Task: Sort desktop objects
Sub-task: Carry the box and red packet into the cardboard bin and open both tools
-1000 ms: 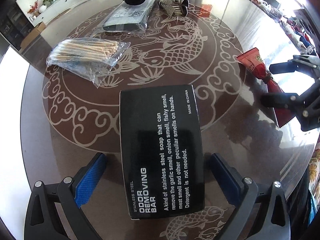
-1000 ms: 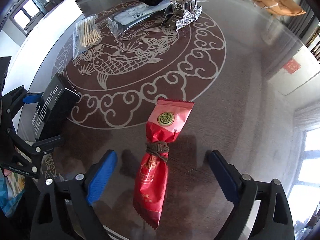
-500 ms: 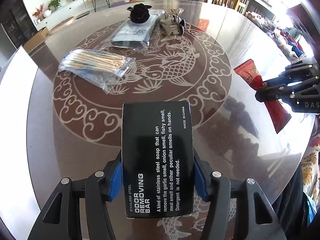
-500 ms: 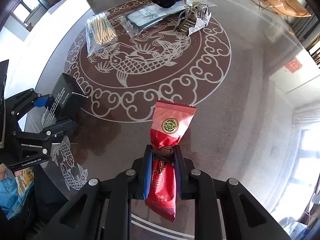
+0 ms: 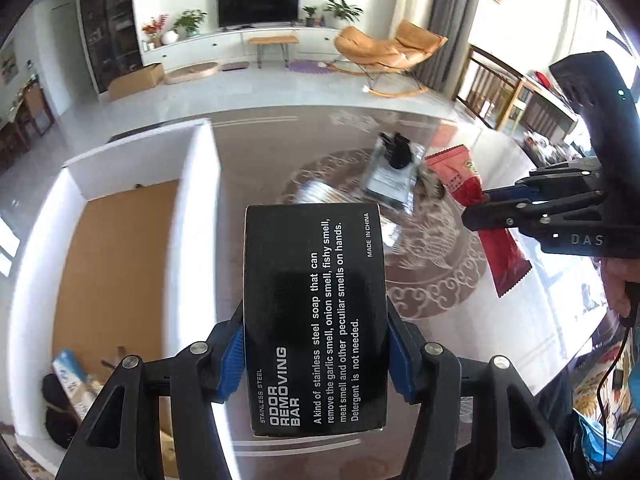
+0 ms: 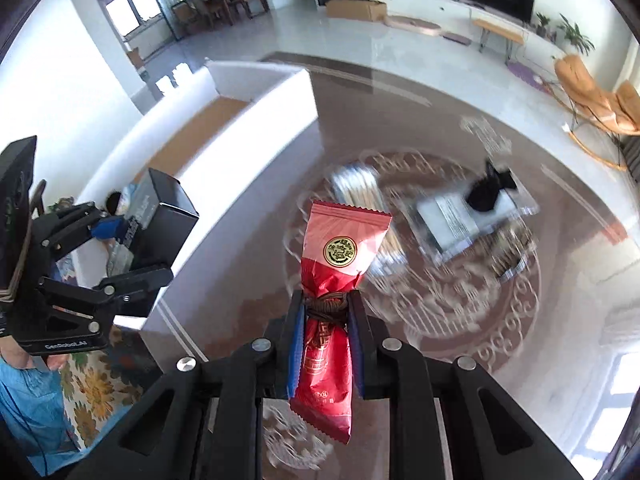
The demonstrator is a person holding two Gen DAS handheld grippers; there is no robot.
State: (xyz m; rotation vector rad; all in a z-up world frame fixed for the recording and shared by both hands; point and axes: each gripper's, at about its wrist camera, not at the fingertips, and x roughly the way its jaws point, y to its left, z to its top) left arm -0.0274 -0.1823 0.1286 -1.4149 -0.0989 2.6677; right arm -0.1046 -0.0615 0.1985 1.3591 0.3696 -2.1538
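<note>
Both grippers have lifted off the desk (image 5: pixel 256 168): left gripper (image 5: pixel 316 354) pinching the black box (image 5: pixel 316 312), right gripper (image 6: pixel 326 340) pinching the red packet (image 6: pixel 332 280). Only the right view shows cotton swabs (image 6: pixel 356 188), at twelve o'clock beyond the packet.

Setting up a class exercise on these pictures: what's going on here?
A person is clearing a patterned table with two handheld grippers. The left gripper is shut on a black odor removing bar box; the right gripper is shut on a red snack packet. Both are held above the table beside a white-walled box. A cotton swab bag remains on the table.
</note>
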